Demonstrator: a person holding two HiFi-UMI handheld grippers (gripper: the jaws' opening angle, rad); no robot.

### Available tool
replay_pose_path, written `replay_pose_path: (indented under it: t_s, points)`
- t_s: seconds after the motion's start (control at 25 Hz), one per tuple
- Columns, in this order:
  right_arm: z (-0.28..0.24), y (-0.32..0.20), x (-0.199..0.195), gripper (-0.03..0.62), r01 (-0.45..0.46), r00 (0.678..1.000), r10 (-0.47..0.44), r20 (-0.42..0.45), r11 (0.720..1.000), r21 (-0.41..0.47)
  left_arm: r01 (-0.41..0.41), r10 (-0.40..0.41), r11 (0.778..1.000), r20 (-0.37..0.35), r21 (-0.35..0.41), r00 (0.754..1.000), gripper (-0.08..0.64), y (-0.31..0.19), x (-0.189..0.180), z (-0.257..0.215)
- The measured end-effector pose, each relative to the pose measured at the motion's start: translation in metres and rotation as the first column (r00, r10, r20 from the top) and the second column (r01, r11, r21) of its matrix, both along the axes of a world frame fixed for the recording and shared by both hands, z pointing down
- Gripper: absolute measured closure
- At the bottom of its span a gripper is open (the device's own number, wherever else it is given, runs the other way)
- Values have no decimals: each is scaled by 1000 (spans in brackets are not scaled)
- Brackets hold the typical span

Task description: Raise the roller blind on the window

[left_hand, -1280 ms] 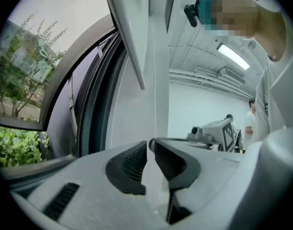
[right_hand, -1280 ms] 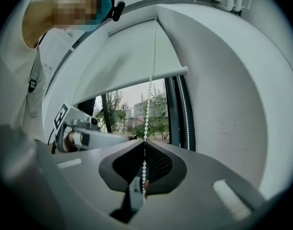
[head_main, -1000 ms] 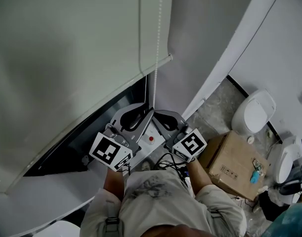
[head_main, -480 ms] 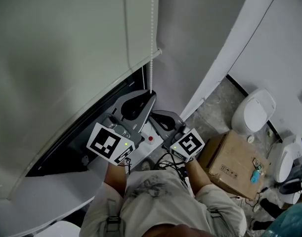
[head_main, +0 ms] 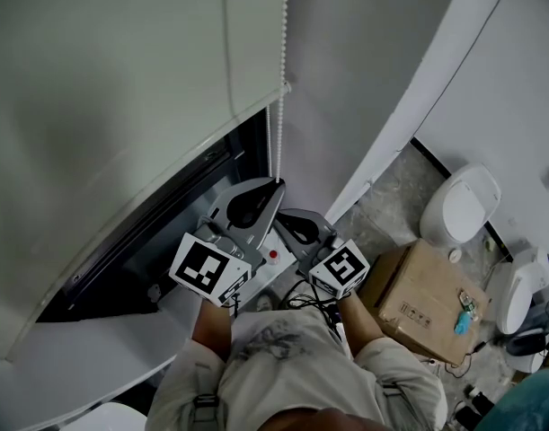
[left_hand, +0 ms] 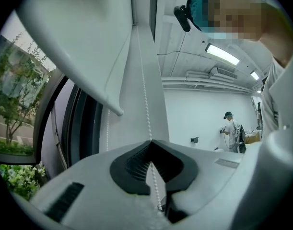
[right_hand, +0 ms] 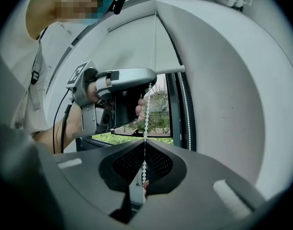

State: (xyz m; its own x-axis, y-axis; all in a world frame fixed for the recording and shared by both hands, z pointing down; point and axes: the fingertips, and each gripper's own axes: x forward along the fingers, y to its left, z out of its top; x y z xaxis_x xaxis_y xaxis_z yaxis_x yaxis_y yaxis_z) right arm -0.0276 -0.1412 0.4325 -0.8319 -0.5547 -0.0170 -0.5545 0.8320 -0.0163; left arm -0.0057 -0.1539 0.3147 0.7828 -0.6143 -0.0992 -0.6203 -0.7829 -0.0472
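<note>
The pale roller blind (head_main: 121,88) hangs over the window, its bottom bar (head_main: 286,86) ending at the right. A white bead chain (head_main: 276,133) drops beside it. My left gripper (head_main: 276,183) is shut on the chain; in the left gripper view the jaws (left_hand: 150,142) meet round the beads (left_hand: 145,95). Just below it, my right gripper (head_main: 287,215) is shut on the same strand. In the right gripper view the chain (right_hand: 146,114) runs up from the right gripper (right_hand: 144,143) to the left gripper (right_hand: 115,85). A second strand (right_hand: 185,104) hangs free by the wall.
The dark window frame (head_main: 166,214) shows below the blind, with a white sill (head_main: 85,357) under it. A toilet (head_main: 463,206) and a cardboard box (head_main: 422,299) stand on the floor at the right. Trees (left_hand: 12,104) show outside the window.
The blind's bottom bar stands a little higher, baring more dark window. My left gripper has gone up the chain; the right one has sunk slightly. Both stay shut on the chain.
</note>
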Motion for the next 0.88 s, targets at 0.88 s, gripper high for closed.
replay_pose_path:
  t_s: [0.88]
  points:
    - [60, -1, 3, 580, -4, 998, -3, -62, 995, -104, -15, 14, 989, -10, -149, 1000, 549, -6, -1, 62]
